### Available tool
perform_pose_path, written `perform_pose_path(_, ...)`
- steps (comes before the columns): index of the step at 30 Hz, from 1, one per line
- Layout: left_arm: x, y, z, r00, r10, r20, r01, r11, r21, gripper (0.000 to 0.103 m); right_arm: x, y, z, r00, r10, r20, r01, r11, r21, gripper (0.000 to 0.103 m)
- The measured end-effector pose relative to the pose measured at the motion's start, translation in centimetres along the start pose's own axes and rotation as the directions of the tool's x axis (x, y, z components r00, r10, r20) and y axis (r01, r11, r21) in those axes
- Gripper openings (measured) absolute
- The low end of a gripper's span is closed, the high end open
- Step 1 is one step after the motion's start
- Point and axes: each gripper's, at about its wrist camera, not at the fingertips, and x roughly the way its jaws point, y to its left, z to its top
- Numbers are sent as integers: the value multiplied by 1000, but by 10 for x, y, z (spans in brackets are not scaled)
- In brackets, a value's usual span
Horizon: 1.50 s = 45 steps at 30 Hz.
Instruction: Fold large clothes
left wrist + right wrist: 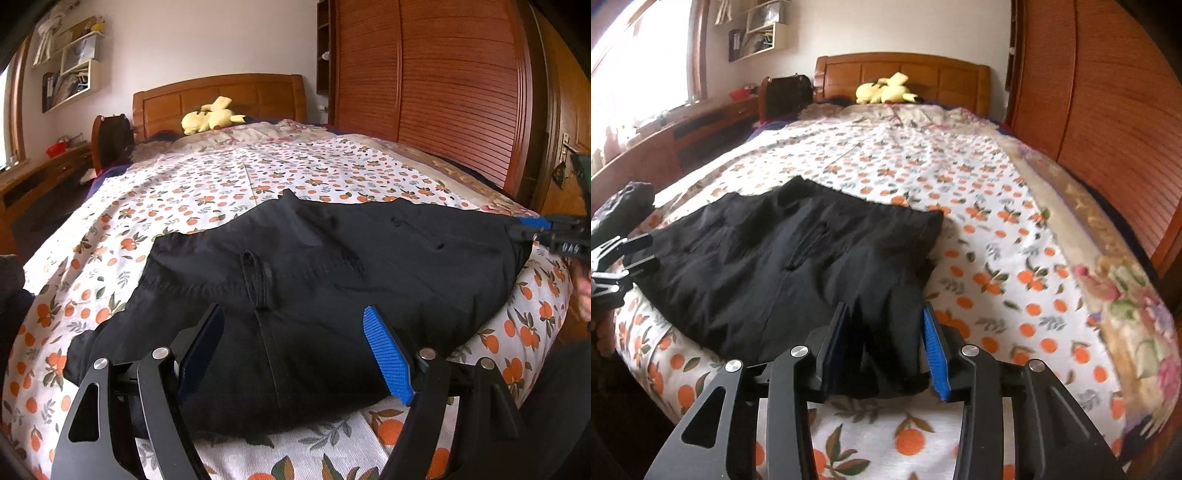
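A black garment (314, 266) lies spread across the foot of the bed, partly folded, with a hanging loop near its middle. It also shows in the right wrist view (775, 266). My left gripper (295, 317) is open, its jaws wide apart over the garment's near edge, with nothing held between them. My right gripper (886, 317) has its jaws partly closed around a bunched corner of the garment. It shows at the far right of the left wrist view (524, 230), at the garment's right corner. The left gripper shows at the left edge of the right wrist view (635, 254).
The bed has an orange-fruit patterned sheet (229, 177). A yellow plush toy (210, 118) lies by the wooden headboard (221, 96). A slatted wooden wardrobe (443, 81) stands along the right. A desk (683, 133) and wall shelves (70, 66) are on the left.
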Motion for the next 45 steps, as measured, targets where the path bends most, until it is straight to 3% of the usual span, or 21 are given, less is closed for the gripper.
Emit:
perform_pose_path(6, -10, 4, -4, 999, 32, -6, -32, 999, -8, 83, -14, 6, 21, 998, 5, 60, -1, 999, -53, 45)
perform_pose_path(13, -27, 25, -10, 997, 82, -8, -82, 995, -51, 85, 13, 56, 40, 988, 131, 82, -121, 986, -114, 45)
perform_pose_path(19, -37, 49, -20, 989, 145, -34, -147, 986, -80, 88, 59, 114, 36, 973, 232, 14, -225, 957, -185, 45)
perform_pose_path(30, -47, 113, -44, 962, 238, -132, -262, 939, -221, 88, 95, 157, 16, 967, 242, -74, -253, 935, -248, 45)
perform_pose_path(32, -39, 124, -51, 950, 256, -181, -294, 926, -236, 88, 100, 159, 14, 967, 239, -86, -253, 933, -257, 45)
perform_pose_path(41, -27, 132, -62, 953, 227, -199, -276, 924, -265, 87, 80, 164, 15, 959, 278, -45, -280, 926, -253, 45)
perform_pose_path(45, -25, 133, -66, 963, 180, -200, -235, 924, -301, 74, 70, 172, 13, 946, 320, -45, -320, 908, -271, 45)
